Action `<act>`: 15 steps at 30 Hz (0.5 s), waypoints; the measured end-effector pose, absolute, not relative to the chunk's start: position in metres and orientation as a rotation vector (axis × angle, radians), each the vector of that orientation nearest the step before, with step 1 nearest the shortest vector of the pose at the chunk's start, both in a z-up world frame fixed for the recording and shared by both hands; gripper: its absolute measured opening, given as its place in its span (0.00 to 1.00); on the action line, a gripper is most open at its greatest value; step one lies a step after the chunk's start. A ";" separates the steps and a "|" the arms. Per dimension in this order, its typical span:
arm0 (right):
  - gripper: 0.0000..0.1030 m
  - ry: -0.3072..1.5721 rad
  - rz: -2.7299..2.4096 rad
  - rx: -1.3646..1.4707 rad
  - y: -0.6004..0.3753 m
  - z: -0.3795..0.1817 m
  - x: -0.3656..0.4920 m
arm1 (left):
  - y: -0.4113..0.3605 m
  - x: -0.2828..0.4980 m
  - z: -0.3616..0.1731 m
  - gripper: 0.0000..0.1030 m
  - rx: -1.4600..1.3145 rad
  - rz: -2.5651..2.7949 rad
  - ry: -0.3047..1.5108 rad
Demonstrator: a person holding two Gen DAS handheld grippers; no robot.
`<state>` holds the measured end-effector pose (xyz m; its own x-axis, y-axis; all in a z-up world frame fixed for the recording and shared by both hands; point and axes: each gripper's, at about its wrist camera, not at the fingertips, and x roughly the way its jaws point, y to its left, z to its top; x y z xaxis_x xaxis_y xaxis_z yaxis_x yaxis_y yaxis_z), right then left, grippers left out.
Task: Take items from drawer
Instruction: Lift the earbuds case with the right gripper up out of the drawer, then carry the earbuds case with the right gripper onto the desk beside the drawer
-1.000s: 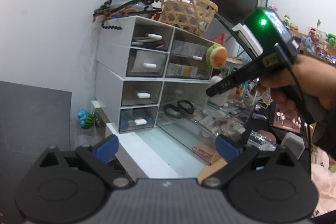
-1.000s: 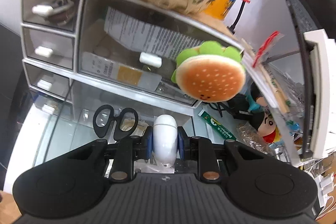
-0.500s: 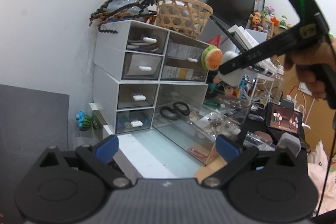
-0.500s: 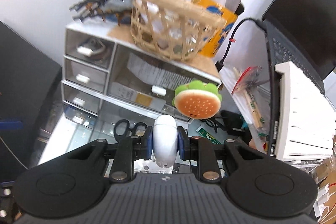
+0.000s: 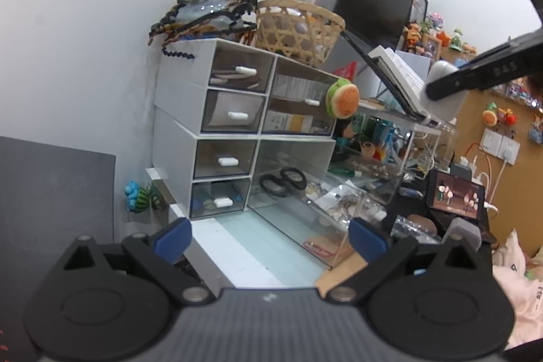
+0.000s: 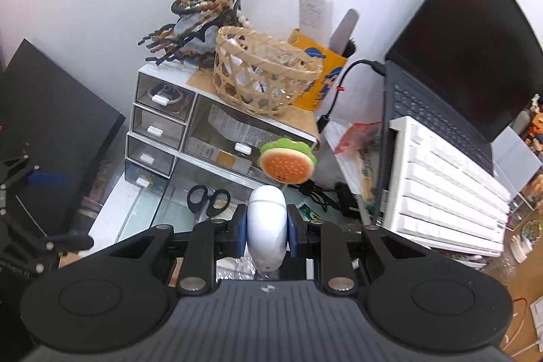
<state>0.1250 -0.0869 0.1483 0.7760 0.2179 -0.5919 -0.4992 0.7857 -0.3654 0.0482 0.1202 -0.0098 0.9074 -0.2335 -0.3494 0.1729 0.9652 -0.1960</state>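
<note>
A white drawer cabinet (image 5: 176, 131) stands against the wall; it also shows in the right wrist view (image 6: 163, 128). Its large bottom clear drawer (image 5: 305, 212) is pulled out, with black scissors (image 5: 283, 180) and small items inside. My right gripper (image 6: 266, 226) is shut on a white oval case (image 6: 266, 226) and holds it high above the open drawer. In the left wrist view that case (image 5: 441, 90) sits in the right gripper at the upper right. My left gripper (image 5: 268, 236) is open and empty, low in front of the cabinet.
A woven basket (image 6: 261, 73), hair clips (image 5: 203, 9) and a burger plush (image 6: 286, 163) sit on or hang at the cabinet. A laptop (image 6: 458, 56) and white keyboard (image 6: 448, 185) stand to the right. A phone (image 5: 456, 195) lies on the cluttered desk.
My right gripper has risen up and back from the open drawer, carrying the white case. The left gripper has drawn back slightly and stays open.
</note>
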 end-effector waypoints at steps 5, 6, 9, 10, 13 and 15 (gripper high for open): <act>0.25 0.567 0.410 -0.528 -0.095 0.158 0.110 | 0.116 0.044 -0.007 0.97 -0.149 -0.227 0.374; 0.25 0.569 0.412 -0.525 -0.096 0.159 0.107 | 0.115 0.043 -0.006 0.97 -0.145 -0.231 0.373; 0.25 0.578 0.417 -0.523 -0.098 0.157 0.101 | 0.114 0.041 -0.005 0.97 -0.137 -0.238 0.369; 0.25 0.581 0.417 -0.523 -0.098 0.157 0.100 | 0.114 0.040 -0.005 0.97 -0.136 -0.238 0.366; 0.25 0.599 0.427 -0.509 -0.100 0.150 0.098 | 0.113 0.038 -0.004 0.97 -0.132 -0.235 0.356; 0.25 0.610 0.434 -0.482 -0.103 0.143 0.099 | 0.113 0.038 -0.004 0.97 -0.130 -0.237 0.354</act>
